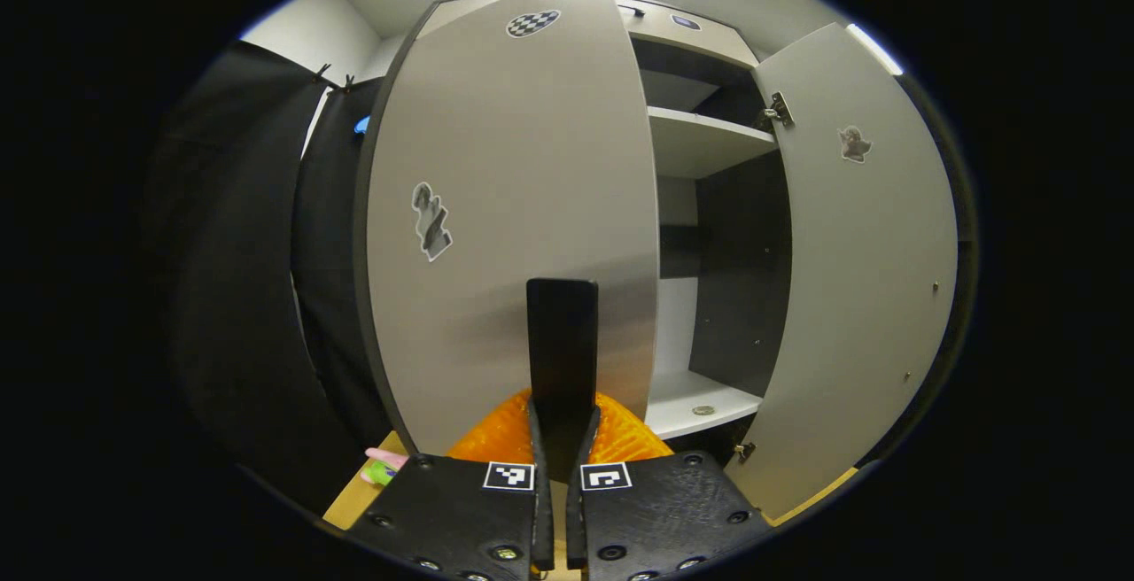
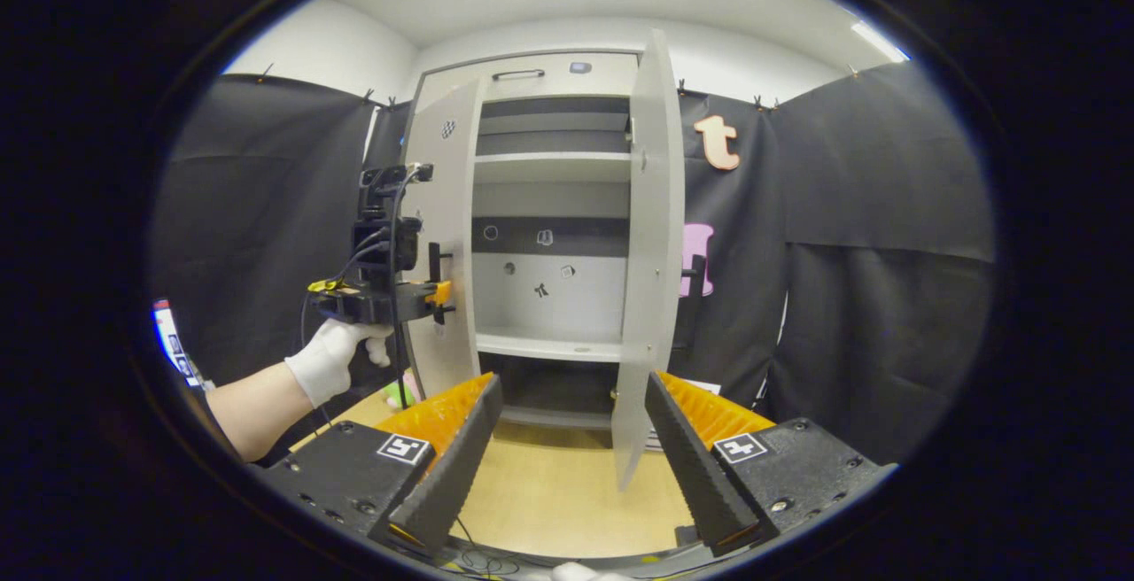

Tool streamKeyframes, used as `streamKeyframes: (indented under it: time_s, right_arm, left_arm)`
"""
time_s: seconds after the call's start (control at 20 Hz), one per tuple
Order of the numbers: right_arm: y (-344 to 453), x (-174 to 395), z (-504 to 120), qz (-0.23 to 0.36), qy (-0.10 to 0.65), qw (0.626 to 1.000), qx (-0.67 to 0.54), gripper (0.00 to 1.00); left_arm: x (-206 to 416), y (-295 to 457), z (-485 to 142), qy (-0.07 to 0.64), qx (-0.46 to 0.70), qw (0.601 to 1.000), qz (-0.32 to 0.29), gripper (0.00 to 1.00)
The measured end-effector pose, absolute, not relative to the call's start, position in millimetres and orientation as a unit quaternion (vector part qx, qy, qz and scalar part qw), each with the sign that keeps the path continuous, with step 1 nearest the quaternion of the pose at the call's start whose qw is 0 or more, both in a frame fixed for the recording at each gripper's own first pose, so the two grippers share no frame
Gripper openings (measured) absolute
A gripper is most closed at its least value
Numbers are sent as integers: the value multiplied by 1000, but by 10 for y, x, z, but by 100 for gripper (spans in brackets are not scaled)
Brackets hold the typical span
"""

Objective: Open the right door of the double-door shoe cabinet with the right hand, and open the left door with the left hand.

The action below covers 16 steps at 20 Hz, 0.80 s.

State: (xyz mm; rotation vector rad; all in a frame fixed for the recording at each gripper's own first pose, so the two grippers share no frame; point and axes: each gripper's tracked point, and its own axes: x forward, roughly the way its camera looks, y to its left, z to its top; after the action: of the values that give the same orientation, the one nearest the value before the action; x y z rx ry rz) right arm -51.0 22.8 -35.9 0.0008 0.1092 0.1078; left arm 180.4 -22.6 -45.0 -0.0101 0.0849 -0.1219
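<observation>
My left gripper (image 1: 562,439) has its fingers clenched on the dark upright handle (image 1: 562,342) of the left door (image 1: 514,209); the handle rises straight up from between the two fingers, which press on it from either side. The left door fills the space just ahead of that gripper, swung partly out from the shoe cabinet (image 1: 709,147), its pale face carrying a small sticker on the left and a checkered mark near the top. Past its right edge I see into the cabinet: a pale shelf (image 1: 704,143) high up, a dark back panel, and a lower shelf with a small round thing lying on it. The right door (image 1: 873,253) stands swung open at the far right, its hinges showing at the top and bottom of its inner edge.

My right gripper (image 2: 567,448) is released, its two fingers spread wide with nothing between them, hanging above the wooden floor (image 2: 549,492) and well apart from the cabinet. In the right gripper view the right door stands nearly edge-on, wide open, between my spread fingers and the cabinet's inside. To the left of it my white-gloved left hand (image 2: 332,355) holds the other gripper up against the left door's handle. Black cloth hangs on both sides of the cabinet.
</observation>
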Motion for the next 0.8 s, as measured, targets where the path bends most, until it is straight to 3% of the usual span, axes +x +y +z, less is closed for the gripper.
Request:
streamKeyframes:
  time_s: [0.8]
  right_arm:
    - [664, -585, -385, 108, 53, 993, 13, 98]
  left_arm:
    - [1145, 767, -456, 36, -9, 999, -19, 4]
